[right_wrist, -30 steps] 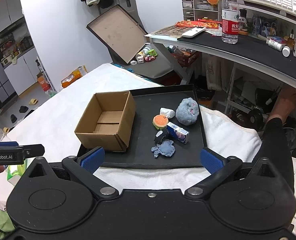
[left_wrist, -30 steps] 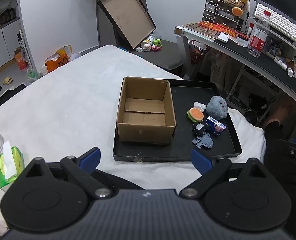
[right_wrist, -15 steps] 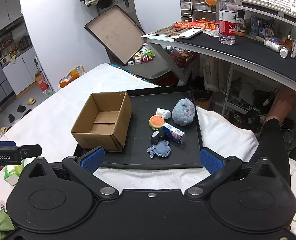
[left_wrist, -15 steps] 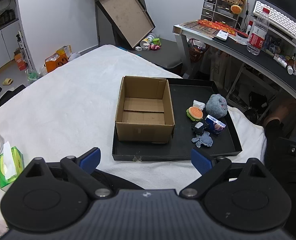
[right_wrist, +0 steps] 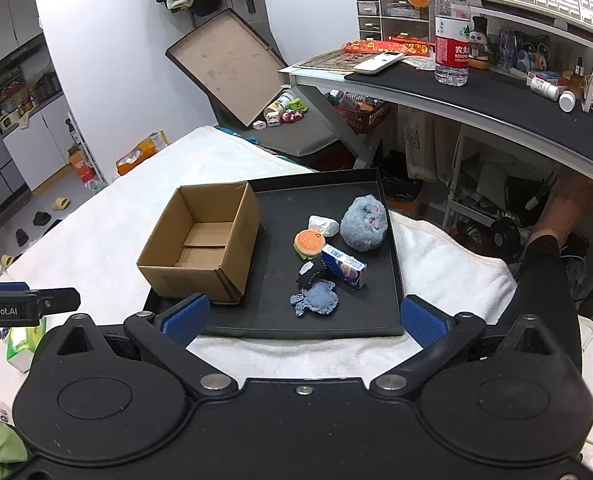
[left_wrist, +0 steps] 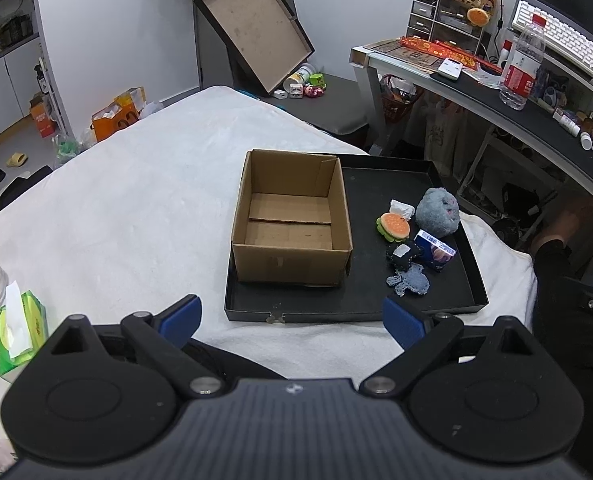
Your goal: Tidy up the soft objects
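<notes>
Soft toys, clustered right on shallow black tray: grey plush ball, burger plush, blue cloth scrap. Open cardboard box left, empty, presumably the receptacle. Both hand-held grippers spread apart, holding nothing, near edge.

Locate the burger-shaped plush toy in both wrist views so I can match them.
Left wrist: burger plush right of centre, on the black tray.
Right wrist: burger plush at centre, same tray.
Shared landmark: the cardboard box lies left of it.
</notes>
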